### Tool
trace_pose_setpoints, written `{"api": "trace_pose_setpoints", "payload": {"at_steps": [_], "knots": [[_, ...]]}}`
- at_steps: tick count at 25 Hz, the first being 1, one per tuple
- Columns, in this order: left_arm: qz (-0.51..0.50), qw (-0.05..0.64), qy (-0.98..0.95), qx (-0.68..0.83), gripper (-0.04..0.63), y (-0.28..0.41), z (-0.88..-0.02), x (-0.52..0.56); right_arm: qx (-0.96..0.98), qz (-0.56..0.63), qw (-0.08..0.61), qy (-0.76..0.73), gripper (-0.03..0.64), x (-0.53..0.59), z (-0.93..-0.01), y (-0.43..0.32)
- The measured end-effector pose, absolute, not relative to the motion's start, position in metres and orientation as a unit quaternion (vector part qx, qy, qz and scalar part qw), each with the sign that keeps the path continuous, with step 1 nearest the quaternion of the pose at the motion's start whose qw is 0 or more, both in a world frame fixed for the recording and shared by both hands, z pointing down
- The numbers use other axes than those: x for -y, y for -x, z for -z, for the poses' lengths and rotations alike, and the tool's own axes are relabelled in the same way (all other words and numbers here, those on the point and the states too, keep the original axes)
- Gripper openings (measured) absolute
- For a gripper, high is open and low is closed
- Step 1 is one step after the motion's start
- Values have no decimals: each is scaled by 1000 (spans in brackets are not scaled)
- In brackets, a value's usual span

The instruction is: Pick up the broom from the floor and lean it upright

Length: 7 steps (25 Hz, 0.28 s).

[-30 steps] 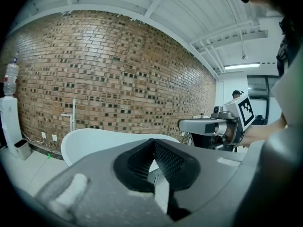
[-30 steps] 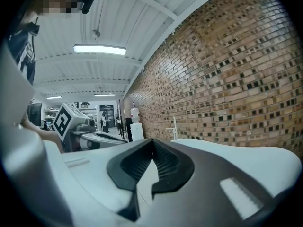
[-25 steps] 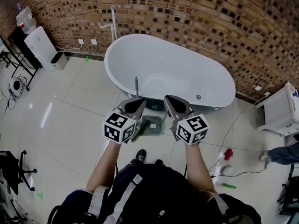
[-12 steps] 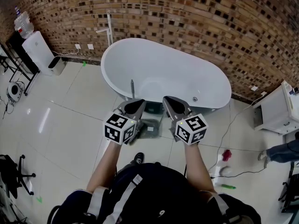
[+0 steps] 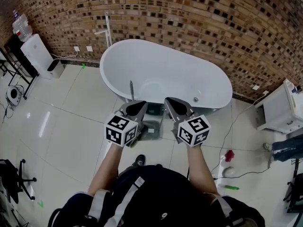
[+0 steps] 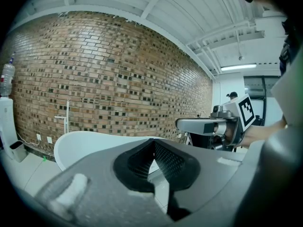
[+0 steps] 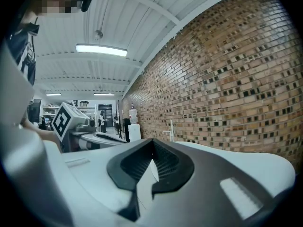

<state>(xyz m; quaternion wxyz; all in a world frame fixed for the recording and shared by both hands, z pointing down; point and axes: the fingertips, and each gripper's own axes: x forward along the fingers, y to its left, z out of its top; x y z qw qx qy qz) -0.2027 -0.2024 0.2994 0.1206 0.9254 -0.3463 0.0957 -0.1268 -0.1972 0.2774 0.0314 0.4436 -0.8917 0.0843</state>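
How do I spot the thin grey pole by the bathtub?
Find the white oval bathtub against the brick wall. On its near side, just beyond the left tool, a thin grey pole stands upright at the rim. Unlike the white tap at the tub's far end, it is grey and on the near side.

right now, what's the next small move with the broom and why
Probably just draw both grippers back toward you. The broom handle seems to lean on the bathtub, head on the floor, and the left gripper and right gripper are shut and empty.
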Motion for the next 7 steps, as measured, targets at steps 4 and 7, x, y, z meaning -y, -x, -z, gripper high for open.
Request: {"api": "trace_pose_setpoints", "payload": {"at_steps": [4, 7], "knots": [[-96, 121, -927, 343, 2, 197, -300, 201, 891, -84, 33, -445, 3, 196, -278, 122], [-96, 121, -928, 340, 2, 193, -301, 201, 891, -85, 34, -446, 3, 196, -279, 118]]}}
